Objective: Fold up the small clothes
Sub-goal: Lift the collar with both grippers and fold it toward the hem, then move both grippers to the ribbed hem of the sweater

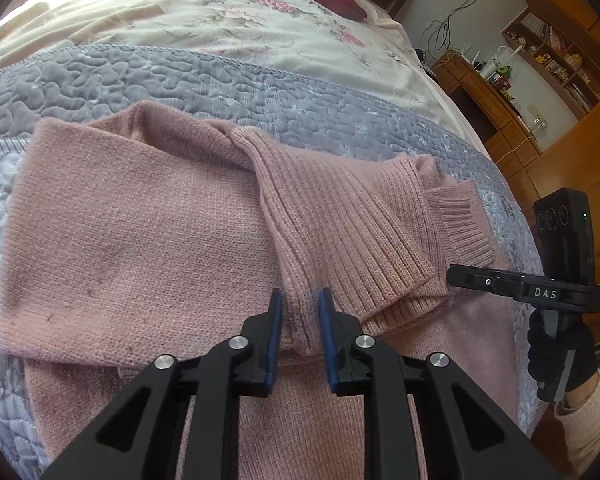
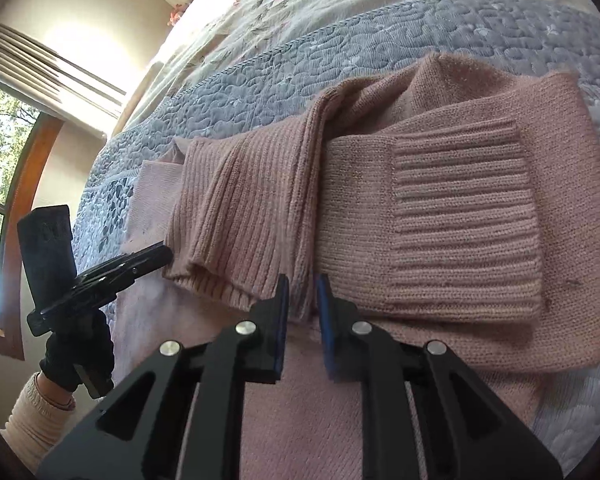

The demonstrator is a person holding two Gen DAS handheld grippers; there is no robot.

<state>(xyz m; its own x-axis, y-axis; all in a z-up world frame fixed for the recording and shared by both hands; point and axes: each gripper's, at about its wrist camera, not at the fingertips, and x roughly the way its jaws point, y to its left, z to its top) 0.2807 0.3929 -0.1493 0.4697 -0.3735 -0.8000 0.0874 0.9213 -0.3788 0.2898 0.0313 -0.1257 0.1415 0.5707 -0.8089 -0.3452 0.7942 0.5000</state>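
On quilted grey bedspread (image 1: 100,80): pink knit sweater (image 1: 140,240), sleeves folded in.
Left gripper (image 1: 300,304) and right gripper (image 2: 302,292) narrowly parted, empty, at 6 o'clock.

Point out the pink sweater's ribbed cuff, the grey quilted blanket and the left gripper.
ribbed cuff (image 2: 466,216), right wrist view, middle of the ribbing.
grey quilted blanket (image 1: 100,76), left wrist view, bare quilting beyond the sweater.
left gripper (image 1: 300,304), left wrist view, midway between its fingers.
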